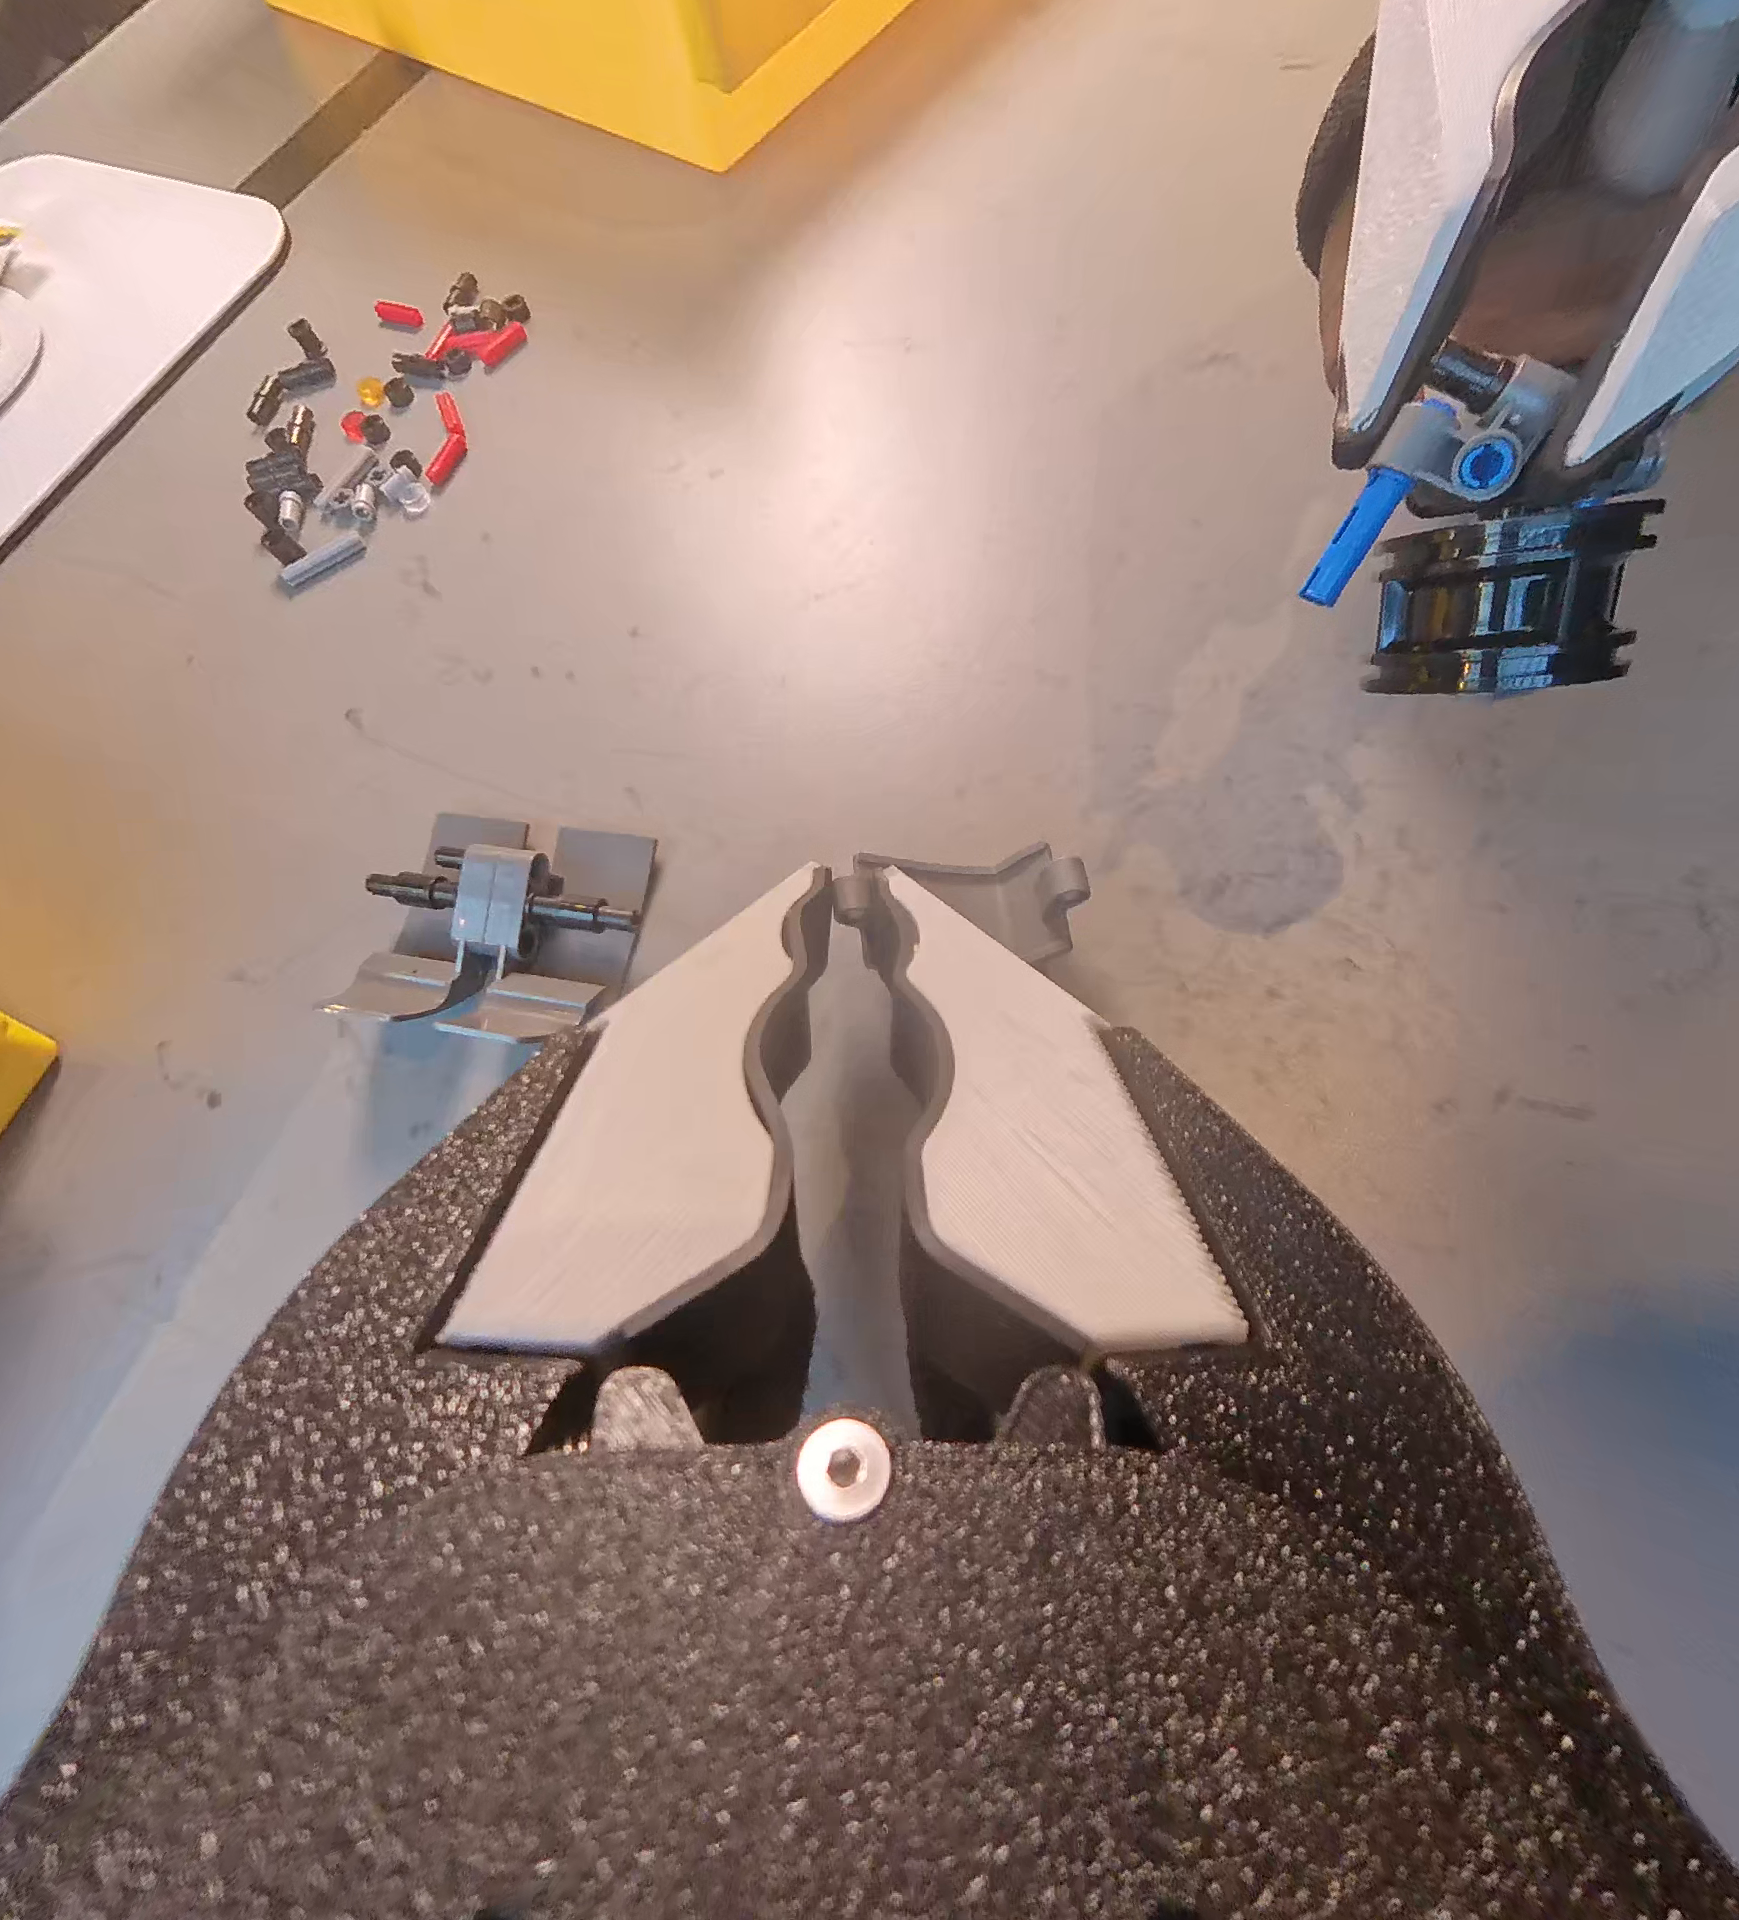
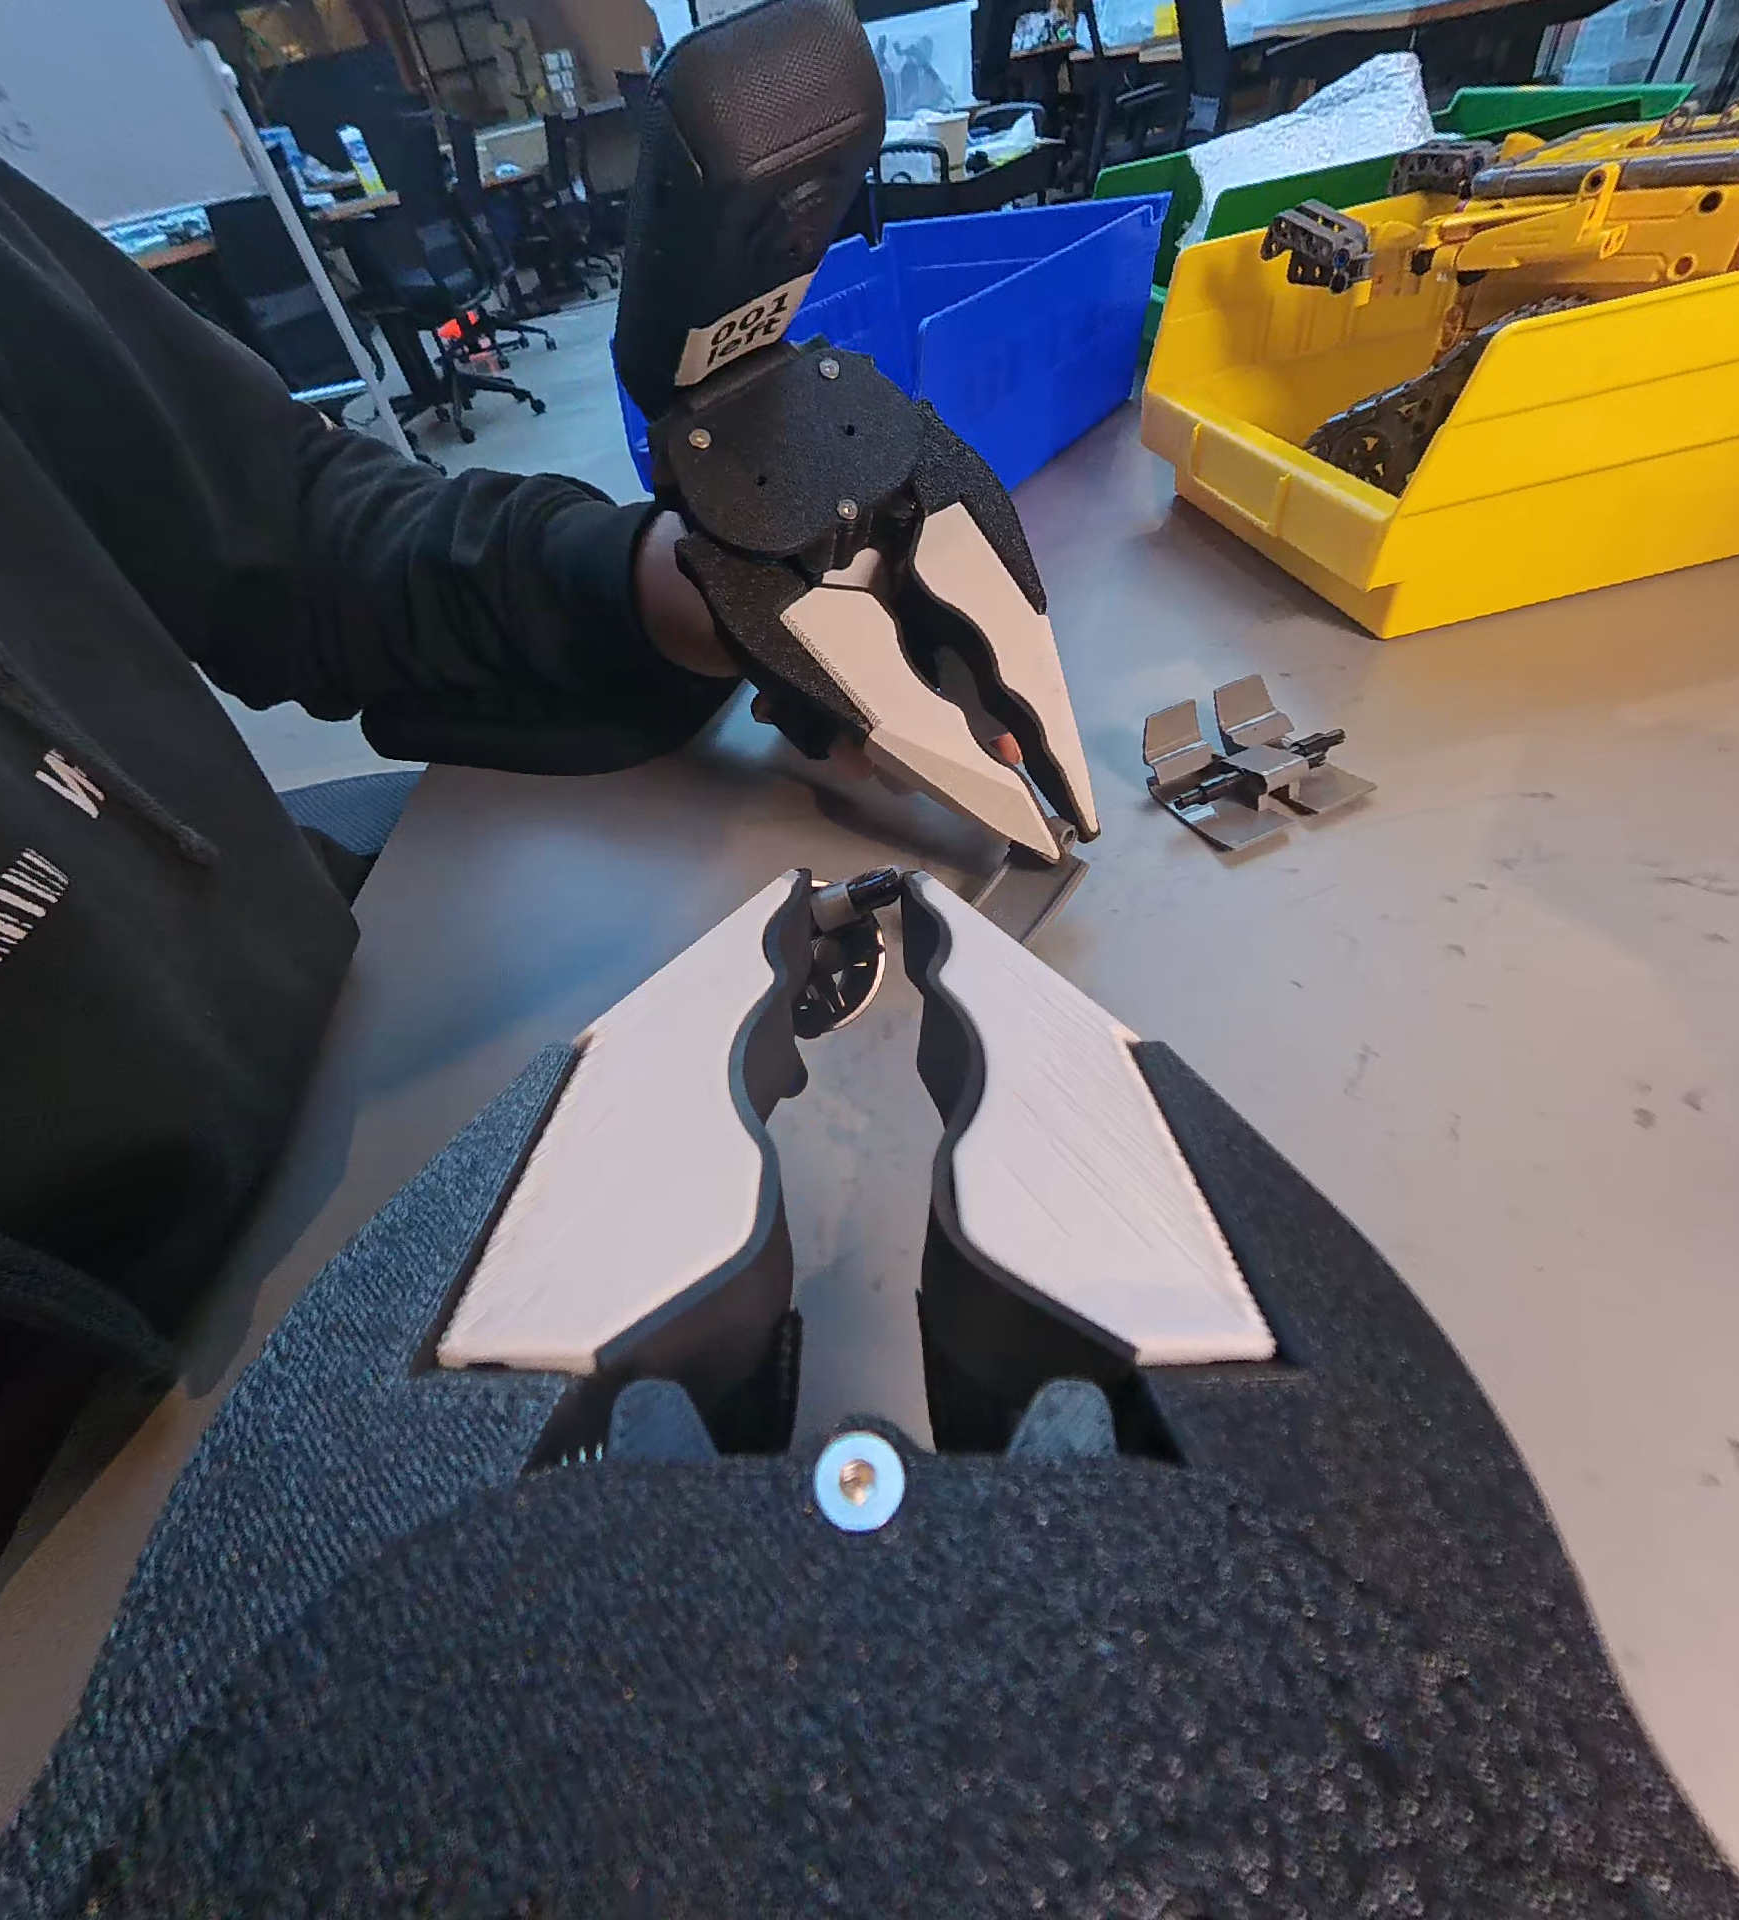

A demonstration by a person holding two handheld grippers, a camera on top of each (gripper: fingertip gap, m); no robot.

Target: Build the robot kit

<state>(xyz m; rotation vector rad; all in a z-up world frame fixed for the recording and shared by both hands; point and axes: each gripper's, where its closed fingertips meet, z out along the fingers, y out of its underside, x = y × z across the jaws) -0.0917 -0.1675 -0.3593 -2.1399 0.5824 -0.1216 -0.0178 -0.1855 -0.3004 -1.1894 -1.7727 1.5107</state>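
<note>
Two grippers clench toy parts over a grey table (image 1: 948, 520): the left gripper (image 1: 852, 896) pinches a grey bracket (image 1: 1010, 902) at frame centre; the right gripper (image 2: 852, 891) grips a connector-and-wheel assembly (image 1: 1499, 540), upper right. Its thin hold risks the wheel swinging or slipping.

The left wrist view looks steeply down along its own gripper (image 1: 852, 902) onto the grey table (image 1: 844, 582), close to the surface, so little beyond the tabletop shows. The right wrist view sits lower and flatter behind its gripper (image 2: 852, 896), facing across the table toward the person's sleeve (image 2: 408, 582) and the room behind. Both views share the grey track piece (image 1: 501, 935) (image 2: 1249, 769) and each shows the other gripper farther off.
</note>
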